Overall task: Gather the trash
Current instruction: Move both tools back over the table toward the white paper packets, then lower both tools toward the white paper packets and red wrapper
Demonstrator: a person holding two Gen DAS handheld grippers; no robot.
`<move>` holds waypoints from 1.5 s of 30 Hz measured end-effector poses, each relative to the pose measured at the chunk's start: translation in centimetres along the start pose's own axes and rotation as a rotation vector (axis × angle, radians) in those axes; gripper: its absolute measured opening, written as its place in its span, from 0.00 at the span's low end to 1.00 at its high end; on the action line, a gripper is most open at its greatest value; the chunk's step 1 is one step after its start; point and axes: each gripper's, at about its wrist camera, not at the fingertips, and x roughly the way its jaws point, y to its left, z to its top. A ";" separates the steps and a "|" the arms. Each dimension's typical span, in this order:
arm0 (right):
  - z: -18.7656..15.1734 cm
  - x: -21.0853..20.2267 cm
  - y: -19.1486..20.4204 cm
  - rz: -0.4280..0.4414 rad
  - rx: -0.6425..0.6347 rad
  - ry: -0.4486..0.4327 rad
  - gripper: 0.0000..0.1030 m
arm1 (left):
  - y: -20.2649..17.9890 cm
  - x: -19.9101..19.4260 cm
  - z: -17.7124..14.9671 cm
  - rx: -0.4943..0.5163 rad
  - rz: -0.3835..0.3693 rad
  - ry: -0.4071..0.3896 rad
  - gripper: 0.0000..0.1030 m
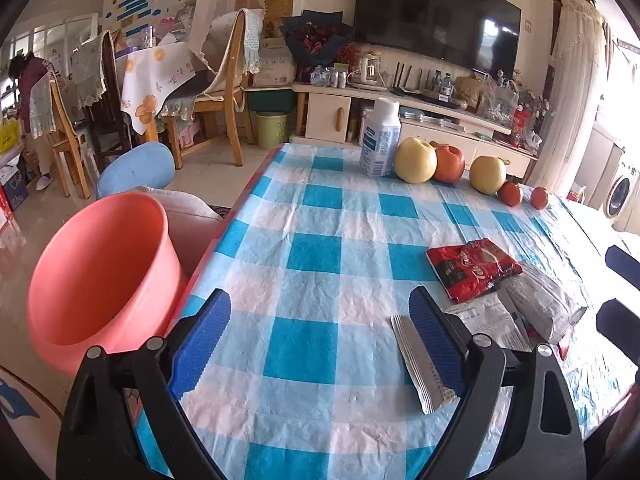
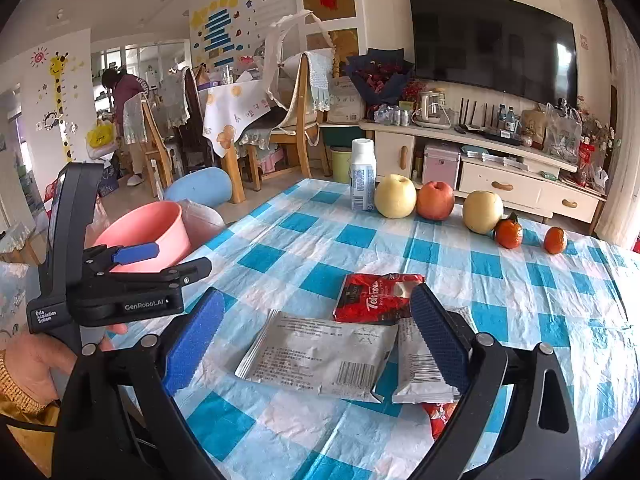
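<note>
Reading "GenRobot.AI" on left hand-held gripper (image 2: pixel 136 256).

In the right wrist view, the right gripper's finger (image 2: pixel 440 344) at about five o'clock hides part of a grey wrapper (image 2: pixel 420 376), and a small red wrapper (image 2: pixel 440 416) peeks out beneath. The printing on the flat silver packet (image 2: pixel 320 356) is too small to read. In the left wrist view, the table (image 1: pixel 592 376) is cut off at four o'clock.

1. Bucket (image 1: pixel 100 276) off table's (image 1: pixel 304 272) left edge, near side.
2. Bottle (image 2: pixel 363 175) at table's far edge, fruit row (image 2: pixel 436 201) running right from it.
3. Wrappers (image 2: pixel 320 356) near front edge, right of centre; one wrapper (image 2: pixel 376 298) just behind them.
4. Foil strip (image 1: pixel 420 364) left of wrappers.
5. Chairs (image 2: pixel 296 128) behind bucket.
</note>
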 end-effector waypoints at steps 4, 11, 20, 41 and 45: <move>-0.2 -0.5 -1.0 -0.009 0.005 -0.004 0.92 | -1.1 -0.4 -0.8 0.018 -0.009 0.003 0.87; -0.6 -1.1 -2.3 -0.026 0.006 -0.008 0.92 | -3.2 -1.0 -2.0 0.071 -0.021 0.012 0.87; -1.1 -1.5 -4.0 -0.053 0.016 0.013 0.92 | -5.9 -1.5 -3.4 0.143 -0.042 0.027 0.87; -2.3 -2.0 -13.0 -0.146 0.196 0.091 0.92 | -10.4 -0.8 -5.0 0.245 -0.145 0.076 0.87; -3.1 -1.0 -14.3 -0.118 0.248 0.157 0.92 | -11.1 0.0 -5.6 0.277 -0.162 0.109 0.87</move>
